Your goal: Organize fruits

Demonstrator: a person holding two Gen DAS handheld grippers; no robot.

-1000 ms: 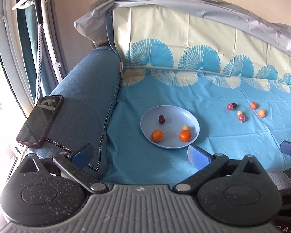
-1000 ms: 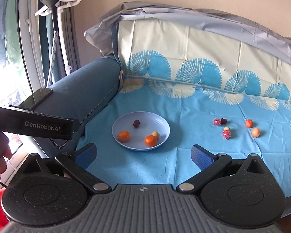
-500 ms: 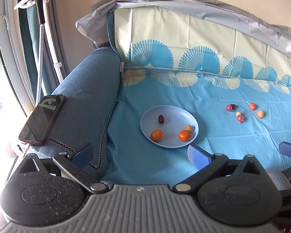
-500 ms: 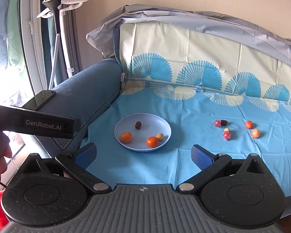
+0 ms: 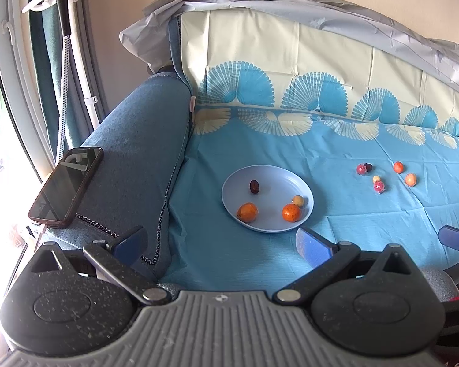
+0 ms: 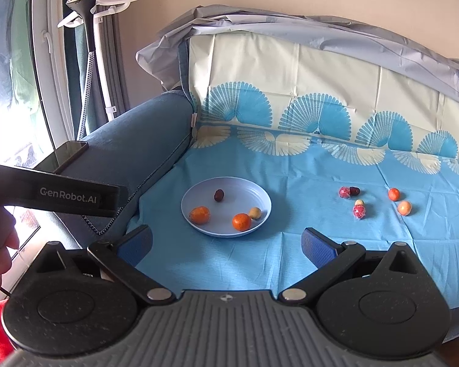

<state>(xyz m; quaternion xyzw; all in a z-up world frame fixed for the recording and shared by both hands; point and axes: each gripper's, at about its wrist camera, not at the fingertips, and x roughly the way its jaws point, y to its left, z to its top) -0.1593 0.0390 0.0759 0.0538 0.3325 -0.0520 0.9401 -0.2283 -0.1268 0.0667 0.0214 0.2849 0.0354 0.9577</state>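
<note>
A pale blue plate (image 5: 272, 180) (image 6: 244, 188) lies on the blue sheet. It holds two oranges (image 5: 247, 211) (image 6: 241, 221), a dark date (image 5: 254, 186) and a small yellowish fruit (image 5: 297, 200). Several small fruits lie loose on the sheet to the right: red ones (image 6: 359, 212), orange ones (image 6: 393, 194) and a dark one (image 6: 355, 190). My left gripper (image 5: 220, 244) is open and empty, short of the plate. My right gripper (image 6: 226, 247) is open and empty, also short of the plate.
A blue sofa armrest (image 5: 131, 153) rises left of the sheet with a black phone (image 5: 65, 186) on it. A garment steamer stand (image 6: 91, 46) is by the window. The left gripper's body (image 6: 61, 197) crosses the right wrist view's left side.
Both views have drifted slightly; the plate and fruits have not moved. Both grippers stay open.
</note>
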